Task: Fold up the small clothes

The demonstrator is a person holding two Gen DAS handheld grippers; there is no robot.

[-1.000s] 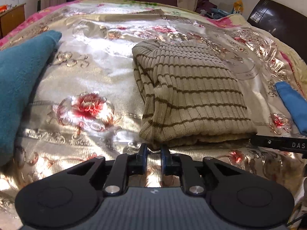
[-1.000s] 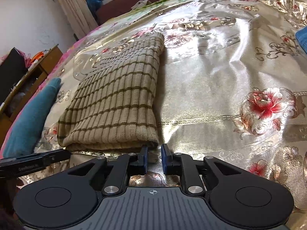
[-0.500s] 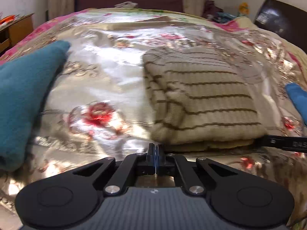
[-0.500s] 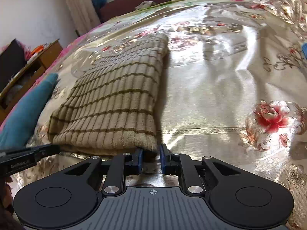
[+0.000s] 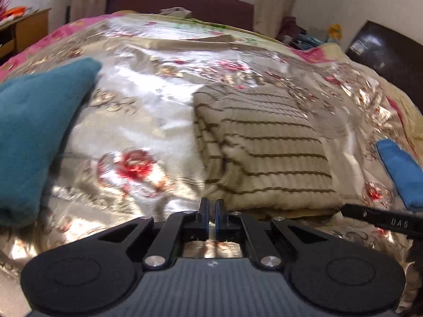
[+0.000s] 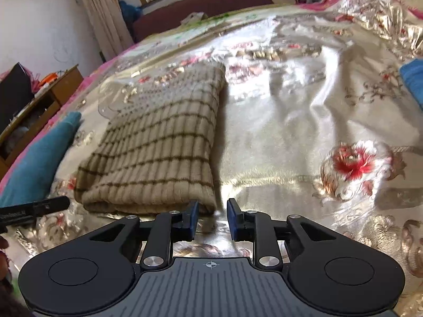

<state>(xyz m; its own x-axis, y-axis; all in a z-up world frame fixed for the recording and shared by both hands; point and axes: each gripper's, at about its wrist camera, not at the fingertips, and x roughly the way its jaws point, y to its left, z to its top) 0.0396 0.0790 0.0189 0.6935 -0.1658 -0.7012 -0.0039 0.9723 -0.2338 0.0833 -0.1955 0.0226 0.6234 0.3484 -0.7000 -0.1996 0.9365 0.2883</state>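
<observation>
Sweater (image 5: pixel 267 155), ribbed beige knit with thin brown stripes, folded into a thick rectangle, lying flat on the bed (image 5: pixel 137 121) just ahead of both grippers; same garment (image 6: pixel 161 153) in the right view, its near folded edge rounded and layered. Left gripper (image 5: pixel 211 207) nearly closed, only a narrow slit between its blue pads, nothing in it, sitting just short of the sweater's near left corner. Right gripper (image 6: pixel 211 212) parted with a clear gap, empty, just off the near right corner, satin showing between the fingers. Bedspread shiny gold satin, wrinkled, printed with red flowers and scrollwork, glaring where light strikes. Teal fleece cloth (image 5: pixel 34 134), soft and matte, bulking up left of the sweater, well apart from it; seen again (image 6: pixel 39 163) in the right view. Brighter blue cloth (image 5: pixel 401 171) to the right, near the sweater's edge. Wooden cabinet (image 6: pixel 53 92) beside the bed, curtains (image 6: pixel 103 13) and window behind
</observation>
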